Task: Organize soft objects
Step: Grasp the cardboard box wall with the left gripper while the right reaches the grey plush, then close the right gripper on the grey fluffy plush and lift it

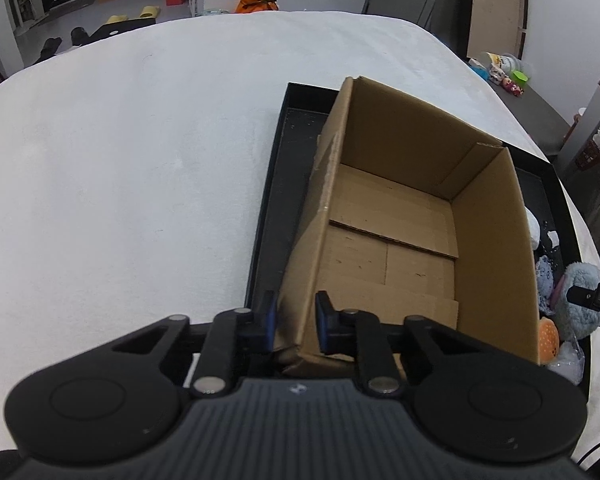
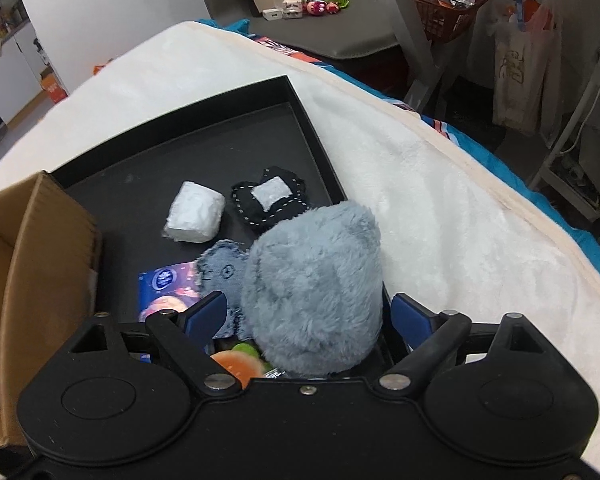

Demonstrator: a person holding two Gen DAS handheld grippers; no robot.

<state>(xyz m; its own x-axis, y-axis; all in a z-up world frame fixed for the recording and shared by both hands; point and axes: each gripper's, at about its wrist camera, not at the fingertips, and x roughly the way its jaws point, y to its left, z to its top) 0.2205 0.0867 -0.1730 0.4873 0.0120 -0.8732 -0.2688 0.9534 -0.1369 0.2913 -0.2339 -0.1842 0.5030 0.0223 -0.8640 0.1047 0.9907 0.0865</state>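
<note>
One open brown cardboard box (image 1: 400, 220), with nothing inside, stands in one shallow black tray (image 2: 312, 120) on a white fleece blanket (image 2: 440, 200). Beside the box the tray holds one fluffy grey-blue plush toy (image 2: 312, 292), one flat blue knitted toy (image 2: 220, 272), one white wrapped bundle (image 2: 196, 212), one black stitched cushion (image 2: 270, 200) and one orange plush (image 2: 232, 364). The left gripper (image 1: 296, 326) is clamped on the box's near wall. The right gripper (image 2: 308, 316) stands apart around the grey-blue plush, not pressing it.

Matt brown cardboard box (image 1: 400, 216), smooth matt black tray (image 2: 204, 148), fluffy grey plush toy (image 2: 316, 280), seemingly fleecy white blanket (image 2: 440, 208).
</note>
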